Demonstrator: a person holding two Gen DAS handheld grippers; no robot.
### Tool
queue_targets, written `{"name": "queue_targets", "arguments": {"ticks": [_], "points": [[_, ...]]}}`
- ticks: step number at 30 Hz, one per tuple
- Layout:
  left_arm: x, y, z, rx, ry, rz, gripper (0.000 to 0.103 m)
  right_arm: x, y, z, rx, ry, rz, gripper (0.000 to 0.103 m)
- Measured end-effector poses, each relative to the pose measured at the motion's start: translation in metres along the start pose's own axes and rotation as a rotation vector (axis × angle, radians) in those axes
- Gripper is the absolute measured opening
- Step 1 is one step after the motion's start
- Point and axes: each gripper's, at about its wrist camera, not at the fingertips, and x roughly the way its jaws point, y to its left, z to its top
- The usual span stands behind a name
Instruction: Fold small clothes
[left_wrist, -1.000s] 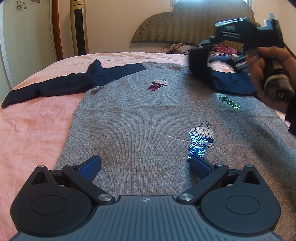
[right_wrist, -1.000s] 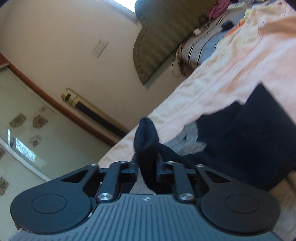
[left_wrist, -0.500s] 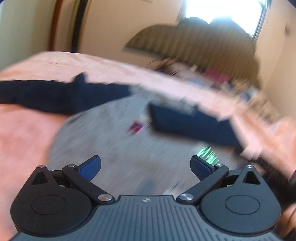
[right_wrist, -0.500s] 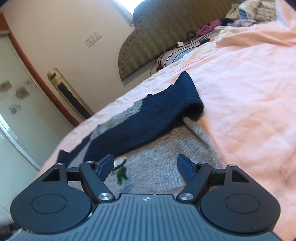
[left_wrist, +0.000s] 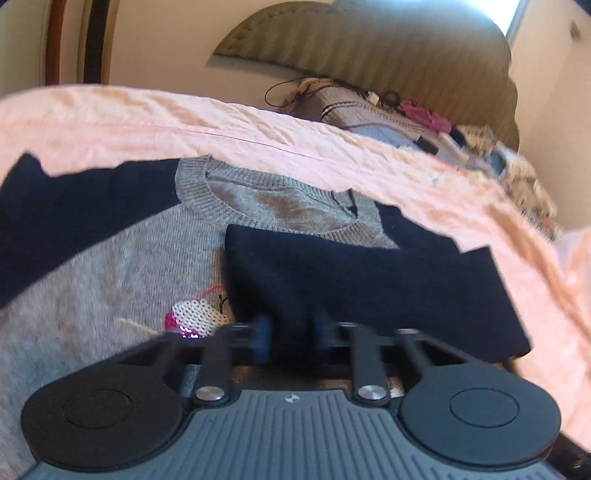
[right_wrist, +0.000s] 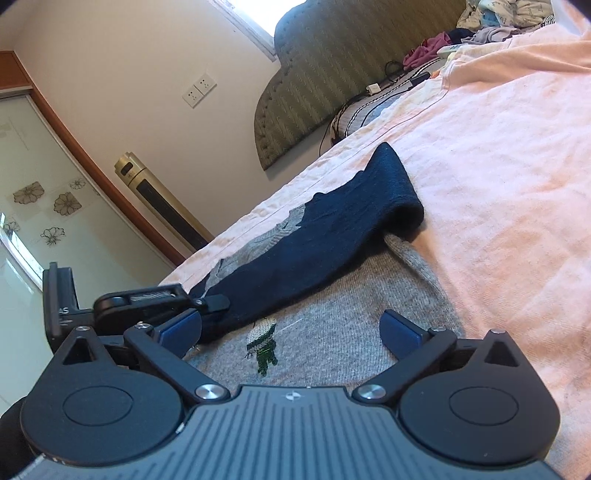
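Note:
A grey knit sweater (left_wrist: 110, 258) with navy sleeves and sequin birds lies flat on the pink bed sheet (left_wrist: 184, 122). Its right navy sleeve (left_wrist: 369, 280) is folded across the chest below the neckline. My left gripper (left_wrist: 290, 328) is shut on the near edge of that folded sleeve. In the right wrist view the same sleeve (right_wrist: 332, 240) lies across the grey body (right_wrist: 332, 339). My right gripper (right_wrist: 291, 328) is open and empty just above the sweater. The left gripper also shows in the right wrist view (right_wrist: 207, 306), pinching the sleeve end.
A padded headboard (left_wrist: 369, 55) stands at the far end, with a striped pillow, cables and loose clothes (left_wrist: 424, 114) in front of it. A gold tower fan (right_wrist: 162, 199) and glass wardrobe doors (right_wrist: 29, 206) stand by the wall. The other navy sleeve (left_wrist: 74, 199) stretches left.
My right gripper let go of the navy sleeve after laying it across the chest and drew back open. My left gripper moved up the sweater and shut on the folded sleeve.

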Motion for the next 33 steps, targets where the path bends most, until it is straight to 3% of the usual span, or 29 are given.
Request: {"name": "queue_targets", "arguments": {"ticks": [5, 9, 13, 18, 22, 24, 25, 26, 27, 29, 33], "points": [[-0.026, -0.004, 0.008, 0.094, -0.094, 0.041, 0.005, 0.000, -0.001, -0.001, 0.002, -0.001, 0.002, 0.103], [-0.047, 0.017, 0.019, 0.099, -0.163, 0.103, 0.004, 0.001, -0.001, -0.001, 0.000, 0.000, 0.000, 0.103], [-0.044, 0.046, 0.014, 0.087, -0.134, 0.185, 0.004, 0.002, -0.001, 0.000, -0.002, 0.001, 0.000, 0.103], [-0.039, 0.061, -0.003, 0.085, -0.084, 0.188, 0.005, 0.002, -0.001, 0.000, -0.004, 0.002, -0.001, 0.103], [-0.071, 0.059, -0.006, 0.049, -0.221, 0.219, 0.009, -0.001, 0.006, 0.002, -0.027, 0.019, -0.028, 0.103], [-0.092, 0.055, -0.007, 0.047, -0.328, 0.160, 0.018, -0.006, 0.018, 0.011, -0.055, 0.017, 0.007, 0.103], [-0.095, 0.053, -0.006, 0.061, -0.341, 0.120, 0.041, -0.008, 0.026, 0.021, -0.073, -0.010, 0.047, 0.103], [-0.092, 0.048, -0.004, 0.083, -0.327, 0.088, 0.073, -0.007, 0.034, 0.031, -0.097, -0.036, 0.071, 0.103], [-0.085, 0.043, -0.004, 0.099, -0.312, 0.081, 0.081, -0.001, 0.041, 0.043, -0.125, -0.058, 0.082, 0.103], [-0.064, 0.038, -0.005, 0.111, -0.270, 0.065, 0.080, 0.032, 0.049, 0.067, -0.170, -0.018, 0.025, 0.103], [-0.019, 0.045, -0.006, 0.021, -0.112, 0.052, 0.080, 0.116, 0.042, 0.084, -0.229, 0.199, -0.153, 0.103]]}}
